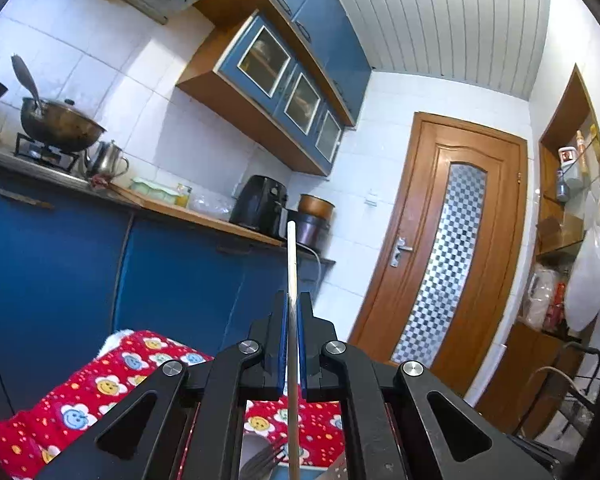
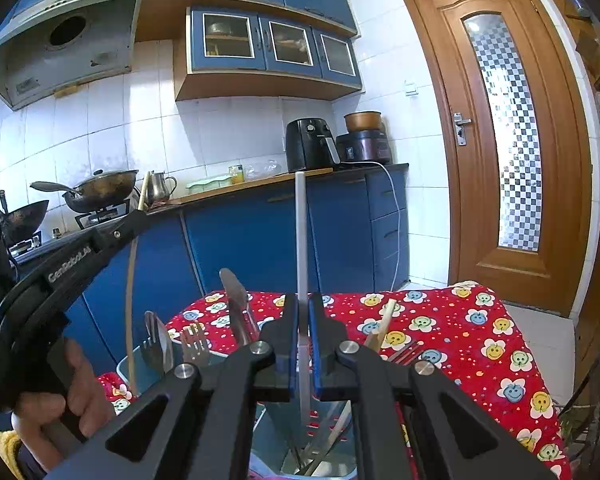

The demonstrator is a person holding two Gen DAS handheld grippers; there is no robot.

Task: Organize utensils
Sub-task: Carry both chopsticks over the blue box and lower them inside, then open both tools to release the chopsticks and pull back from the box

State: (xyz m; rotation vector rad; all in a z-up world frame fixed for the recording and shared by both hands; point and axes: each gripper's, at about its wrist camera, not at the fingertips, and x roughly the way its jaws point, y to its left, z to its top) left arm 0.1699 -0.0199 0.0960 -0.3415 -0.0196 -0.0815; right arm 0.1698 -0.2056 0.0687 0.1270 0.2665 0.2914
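Observation:
My left gripper is shut on a wooden chopstick that stands upright through its blue pads. In the right wrist view that same gripper is held by a hand at the left, and its wooden chopstick reaches down to the pale blue utensil holder. My right gripper is shut on a grey chopstick, upright, with its lower end inside the holder's near compartment. Forks, spoons and a knife stand in the holder.
A table with a red flower-print cloth carries the holder; a loose chopstick and a fork lie on it to the right. Blue kitchen cabinets run behind, a wooden door stands on the right. Fork tines show below the left gripper.

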